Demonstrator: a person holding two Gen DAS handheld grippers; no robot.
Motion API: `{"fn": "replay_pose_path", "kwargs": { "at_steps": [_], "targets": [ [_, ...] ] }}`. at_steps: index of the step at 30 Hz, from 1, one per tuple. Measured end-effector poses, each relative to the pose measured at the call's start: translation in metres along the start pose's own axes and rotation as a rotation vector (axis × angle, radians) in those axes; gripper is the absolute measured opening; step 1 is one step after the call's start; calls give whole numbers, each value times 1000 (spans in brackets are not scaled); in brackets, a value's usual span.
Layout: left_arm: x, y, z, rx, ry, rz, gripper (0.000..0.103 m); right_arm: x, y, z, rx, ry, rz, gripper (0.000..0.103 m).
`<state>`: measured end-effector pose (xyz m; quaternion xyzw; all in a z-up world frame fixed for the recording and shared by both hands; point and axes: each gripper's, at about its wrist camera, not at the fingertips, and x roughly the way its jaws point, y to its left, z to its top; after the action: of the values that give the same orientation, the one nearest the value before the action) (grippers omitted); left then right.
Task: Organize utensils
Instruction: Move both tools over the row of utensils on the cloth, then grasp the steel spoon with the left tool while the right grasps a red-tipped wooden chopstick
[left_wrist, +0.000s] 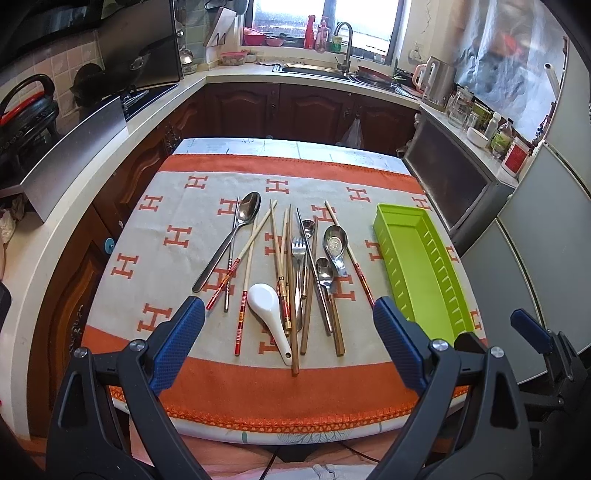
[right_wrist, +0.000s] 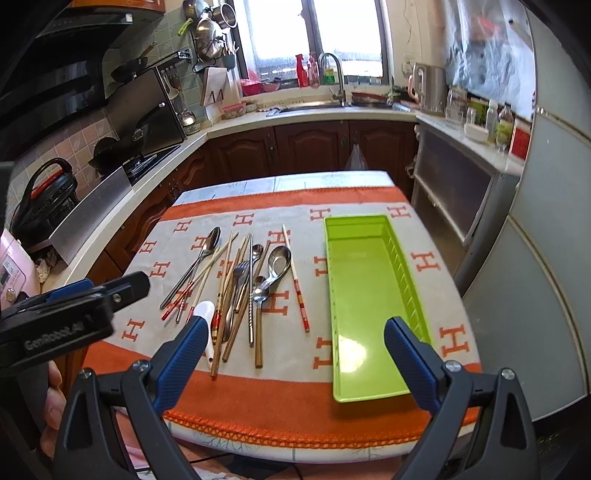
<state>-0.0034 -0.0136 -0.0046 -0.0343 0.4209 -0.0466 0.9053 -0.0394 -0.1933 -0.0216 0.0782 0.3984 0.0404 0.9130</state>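
A loose heap of utensils lies mid-table: a white ceramic spoon, a large steel spoon, a fork, a steel soup spoon, small spoons and several wooden and red-ended chopsticks. An empty lime-green tray sits to their right. My left gripper hovers open at the near edge, facing the heap. My right gripper is open too, between heap and tray. Neither holds anything.
The table wears an orange and grey cloth with H marks. Counters wrap around behind: a stove at left, a sink under the window, jars at right. A grey fridge stands close on the right.
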Motion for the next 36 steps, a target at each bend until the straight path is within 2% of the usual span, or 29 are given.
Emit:
{"fn": "replay_pose_path", "kwargs": {
  "at_steps": [6, 11, 20, 24, 29, 32, 36],
  "targets": [
    [-8, 18, 0, -51, -65, -38, 91, 14, -4, 6, 39, 40, 37, 97],
    [-14, 41, 12, -46, -121, -13, 91, 22, 2, 20, 23, 35, 40, 97],
    [-14, 96, 41, -113, -123, -15, 92, 46, 21, 49, -11, 52, 93, 95],
    [-3, 118, 54, -133, -96, -28, 92, 67, 32, 57, -32, 90, 119, 84],
    [26, 138, 66, -117, -69, 31, 92, 100, 47, 67, -45, 148, 155, 69],
    [53, 147, 72, -94, -36, 79, 91, 124, 55, 71, -29, 199, 191, 61],
    [102, 157, 79, -84, 47, 80, 88, 155, 64, 76, -16, 251, 223, 52]
  ]
}}
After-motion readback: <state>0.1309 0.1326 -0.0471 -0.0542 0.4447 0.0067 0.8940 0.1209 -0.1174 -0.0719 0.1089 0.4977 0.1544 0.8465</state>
